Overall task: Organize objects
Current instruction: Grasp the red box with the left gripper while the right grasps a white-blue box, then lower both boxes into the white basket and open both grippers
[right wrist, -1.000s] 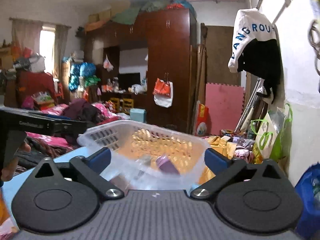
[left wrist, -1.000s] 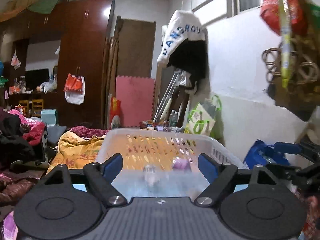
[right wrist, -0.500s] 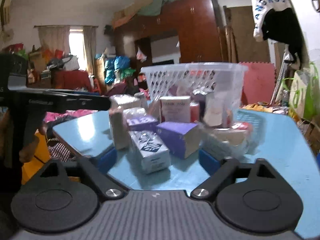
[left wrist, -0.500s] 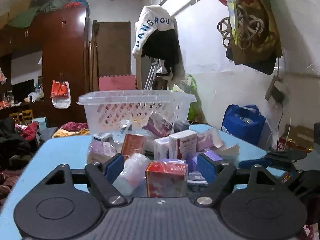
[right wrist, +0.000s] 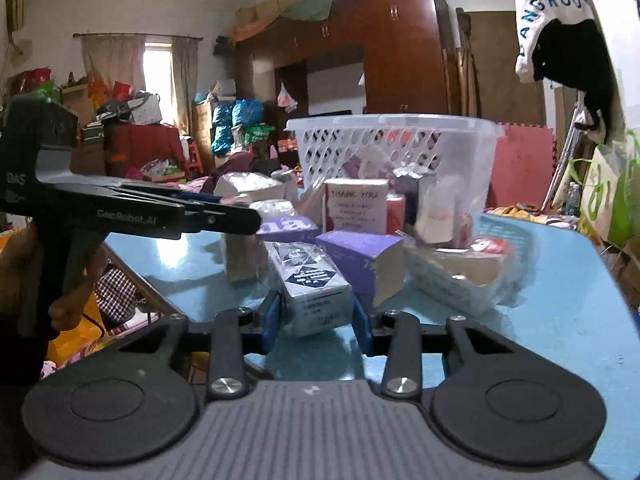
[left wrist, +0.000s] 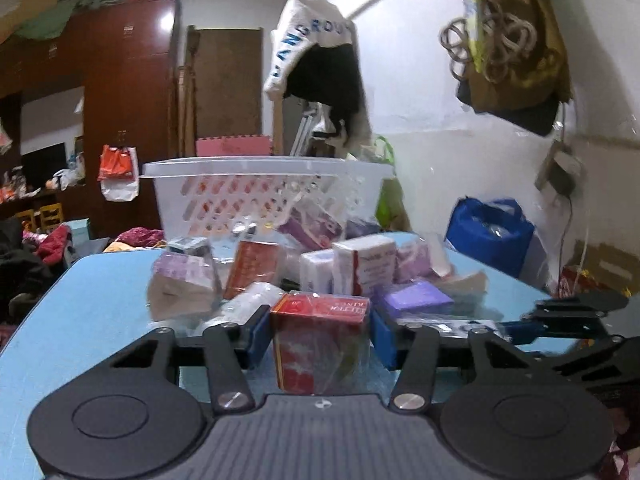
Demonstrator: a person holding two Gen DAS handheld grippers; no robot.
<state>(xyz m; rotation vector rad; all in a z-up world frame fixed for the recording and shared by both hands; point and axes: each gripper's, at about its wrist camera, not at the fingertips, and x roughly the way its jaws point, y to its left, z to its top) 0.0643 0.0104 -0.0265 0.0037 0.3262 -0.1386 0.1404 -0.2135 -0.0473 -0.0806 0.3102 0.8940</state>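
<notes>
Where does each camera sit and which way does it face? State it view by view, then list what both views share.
Left wrist: on the left tongs, facing a red box between their closing jaws; right tongs at the right edge.
Right wrist: on the right tongs, jaws closing around a white and blue box; left tongs and a hand at left.
Shared: white basket, blue table, box pile.

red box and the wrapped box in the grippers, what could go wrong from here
1. The red box wears loose plastic wrap; the closing left gripper may pinch wrap and slip.
2. The wrapped box sits against a purple box; lifting with the closing right gripper could drag it.
3. The basket stands behind the pile, so items might get knocked.
</notes>
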